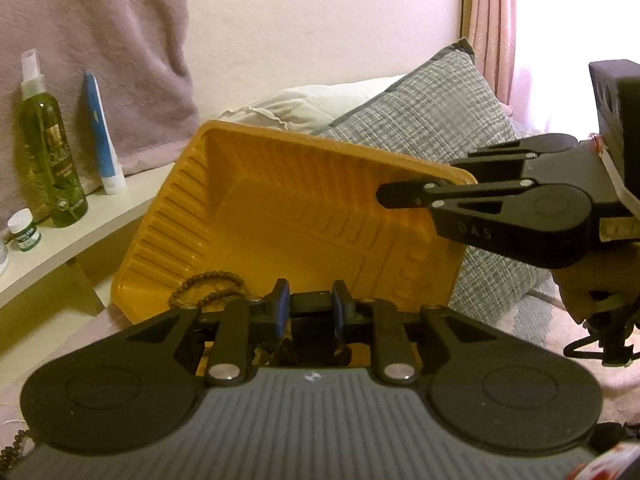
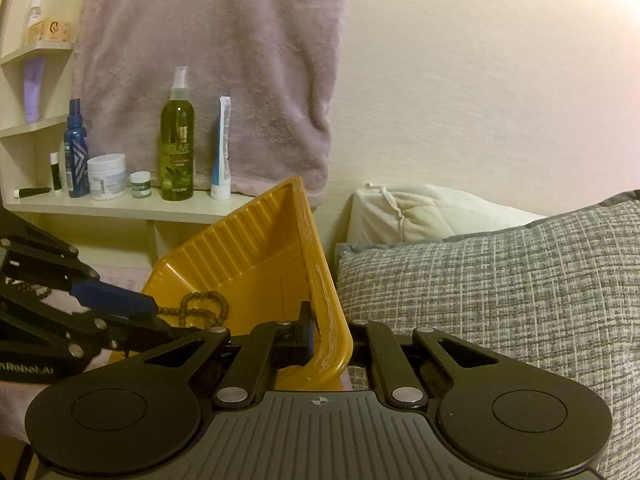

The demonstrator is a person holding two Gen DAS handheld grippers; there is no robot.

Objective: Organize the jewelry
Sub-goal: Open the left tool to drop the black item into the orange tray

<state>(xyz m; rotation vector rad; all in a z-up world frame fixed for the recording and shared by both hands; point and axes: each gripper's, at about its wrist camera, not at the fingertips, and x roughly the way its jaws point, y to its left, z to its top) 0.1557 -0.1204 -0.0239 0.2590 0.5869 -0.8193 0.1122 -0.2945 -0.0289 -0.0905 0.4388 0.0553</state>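
Bed, grey pillow (image 2: pixel 500 280) at 3 o'clock; right gripper (image 2: pixel 320 340) pinching tilted yellow tray (image 1: pixel 280 208) rim; left gripper (image 1: pixel 310 306) jaws slightly apart, whether gripping beads (image 1: pixel 208 286) unclear.

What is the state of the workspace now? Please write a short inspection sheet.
Surface: bed cover, soft and uneven.
Job's things: yellow tray, tilted up; brown bead string lies in its low corner.
Clutter: green spray bottle, tube and small jars on the shelf.
Grippers: right gripper is shut on the tray rim; left gripper is at the beads, its jaws a little apart, grip unclear.
Cables: nothing seen.
Surroundings: grey pillow, hanging towel, wall.
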